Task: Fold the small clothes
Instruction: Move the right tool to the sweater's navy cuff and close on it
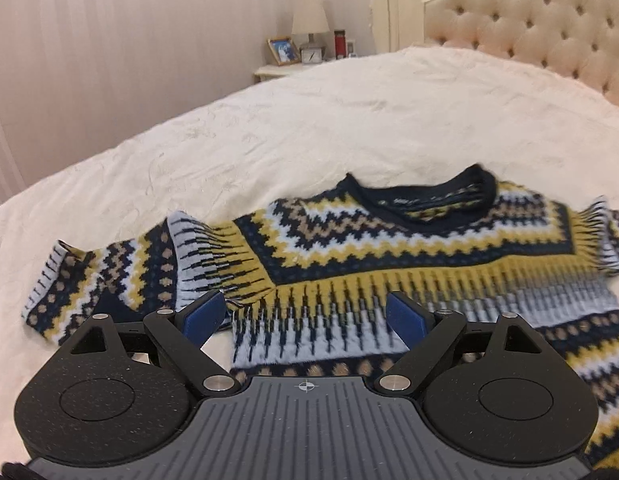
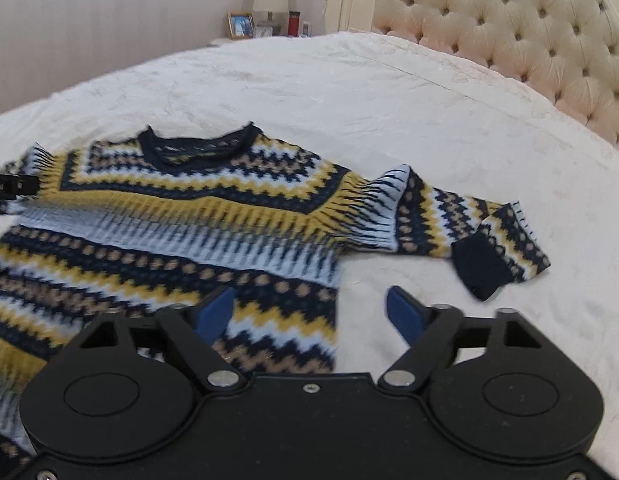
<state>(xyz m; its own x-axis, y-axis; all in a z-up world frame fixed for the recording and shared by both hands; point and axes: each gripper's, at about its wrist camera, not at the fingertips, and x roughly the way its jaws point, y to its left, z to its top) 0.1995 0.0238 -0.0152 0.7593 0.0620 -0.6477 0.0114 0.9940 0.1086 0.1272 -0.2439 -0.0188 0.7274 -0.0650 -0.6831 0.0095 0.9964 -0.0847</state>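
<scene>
On a cream bedspread [image 1: 309, 120] before a tufted headboard [image 1: 549, 20]: patterned knit sweater [image 1: 389, 248] spread flat, neckline toward the headboard, sleeves out to either side. Left gripper [image 1: 305, 316] poised over the sweater's left armpit area, blue pads [image 1: 205, 312] spread wide, pinching nothing. Right gripper [image 2: 309, 312] over the opposite side edge of the sweater, jaws apart and empty, one pad above knit, the other above bare bedspread. Beyond, a nightstand [image 1: 273, 70] with lamp [image 1: 309, 20] and framed photo [image 1: 283, 50].

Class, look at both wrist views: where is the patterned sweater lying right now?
The patterned sweater lies spread flat on the white bedspread, neckline toward the tufted headboard, just ahead of both open grippers.
</scene>
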